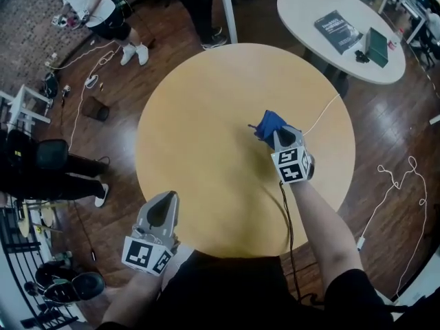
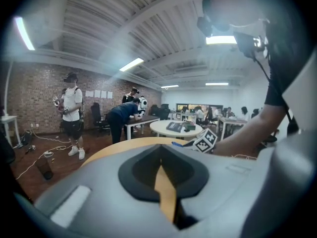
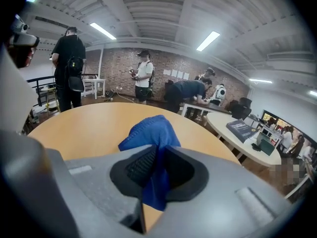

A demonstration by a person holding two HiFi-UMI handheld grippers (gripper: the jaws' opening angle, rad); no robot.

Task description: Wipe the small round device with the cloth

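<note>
White cable (image 1: 323,114) trails beside right tool (image 1: 273,133) gripping cloth (image 1: 268,122)

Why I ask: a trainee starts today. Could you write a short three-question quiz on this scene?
1. True or false: the right gripper is shut on the blue cloth.
2. What is between the left gripper's jaws? A) cloth B) nothing C) cable
3. Fill in: the dark book lies on the ___ table.
Key: 1 true; 2 B; 3 white.
</note>
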